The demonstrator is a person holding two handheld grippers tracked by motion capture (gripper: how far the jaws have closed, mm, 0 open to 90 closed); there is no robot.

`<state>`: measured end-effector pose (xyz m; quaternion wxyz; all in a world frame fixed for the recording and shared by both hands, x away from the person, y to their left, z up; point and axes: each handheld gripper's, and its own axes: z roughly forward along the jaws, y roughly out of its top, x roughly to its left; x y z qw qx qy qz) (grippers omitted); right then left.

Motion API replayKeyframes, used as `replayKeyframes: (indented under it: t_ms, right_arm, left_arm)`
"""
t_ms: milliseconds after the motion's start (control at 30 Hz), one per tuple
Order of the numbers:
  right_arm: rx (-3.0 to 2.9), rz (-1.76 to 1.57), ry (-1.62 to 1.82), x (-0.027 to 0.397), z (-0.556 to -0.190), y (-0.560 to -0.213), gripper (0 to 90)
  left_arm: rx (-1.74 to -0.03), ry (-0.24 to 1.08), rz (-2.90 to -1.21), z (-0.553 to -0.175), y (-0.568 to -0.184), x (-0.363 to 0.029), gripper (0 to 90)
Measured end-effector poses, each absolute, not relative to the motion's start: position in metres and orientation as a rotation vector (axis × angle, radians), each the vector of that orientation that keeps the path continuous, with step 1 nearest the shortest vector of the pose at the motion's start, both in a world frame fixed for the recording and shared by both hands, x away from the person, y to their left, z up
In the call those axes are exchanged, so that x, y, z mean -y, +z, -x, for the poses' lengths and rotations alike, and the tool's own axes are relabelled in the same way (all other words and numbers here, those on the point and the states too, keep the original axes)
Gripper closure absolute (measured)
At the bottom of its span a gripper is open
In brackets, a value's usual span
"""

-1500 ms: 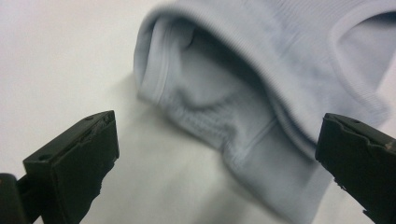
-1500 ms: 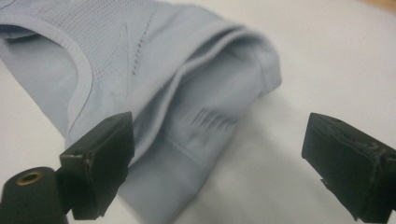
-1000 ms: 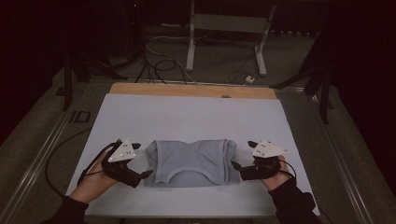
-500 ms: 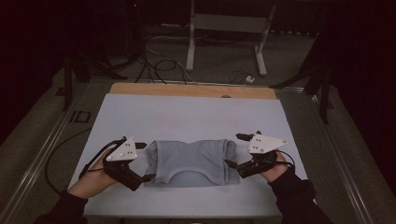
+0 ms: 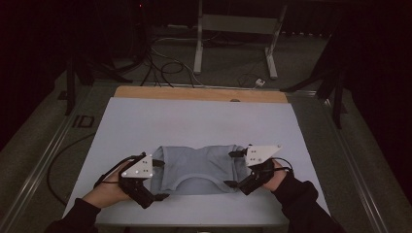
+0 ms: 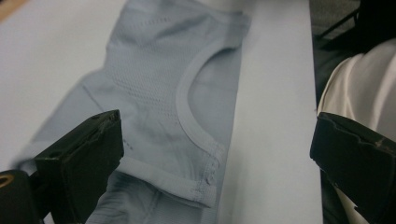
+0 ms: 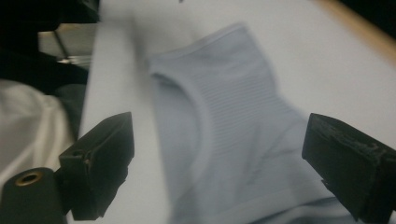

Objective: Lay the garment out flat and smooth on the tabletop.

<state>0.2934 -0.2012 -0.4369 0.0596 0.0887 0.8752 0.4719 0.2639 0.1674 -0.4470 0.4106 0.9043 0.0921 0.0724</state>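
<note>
One pale blue shirt lies flat on the near half of the white table, its curved neckline turned toward the person's edge. We see it folded or gathered into a compact band, sides drawn in. In the left gripper view the ribbed neckline and a hemmed corner lie just ahead of the jaws; the right gripper view shows the same neckline from the opposite end.

Two grippers flank the shirt, one at each end. The left gripper sits at the shirt's left edge with its jaws spread wide and nothing between them. The right gripper sits at the right edge, jaws likewise wide apart and empty. We judge this symmetric placement as a setup for taking both ends at once, so the cloth can be lifted or folded evenly without skewing.

Count: one shirt, two grippers, one table. Beyond the table's wooden far edge, cables and a metal stand occupy the dark floor.
</note>
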Motion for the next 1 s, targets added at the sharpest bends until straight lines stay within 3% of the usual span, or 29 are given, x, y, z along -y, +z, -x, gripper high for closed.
replayKeyframes:
  t_ms: [133,400,733,867,1000]
  right_arm:
    - [-2.717,-0.216,1.343,0.196,-0.286,-0.452,13.2]
    - [-2.793,-0.236,1.213,0.196,-0.281,-0.477,12.1]
    - [-2.788,-0.044,1.062,0.199,-0.277,-0.495,47.9]
    - [-2.797,-0.042,1.043,0.201,-0.28,-0.498,58.4]
    - [-2.813,-0.034,0.973,0.202,-0.282,-0.503,60.8]
  left_arm:
    - [-0.226,0.172,-2.31,-0.264,-0.459,-0.165,5.6]
    - [-0.163,0.212,-2.375,-0.265,-0.476,-0.162,18.7]
    - [-0.125,0.235,-2.468,-0.269,-0.497,-0.16,41.0]
    - [-0.138,0.212,-2.47,-0.273,-0.501,-0.16,48.9]
    - [-0.126,0.218,-2.49,-0.275,-0.505,-0.159,55.8]
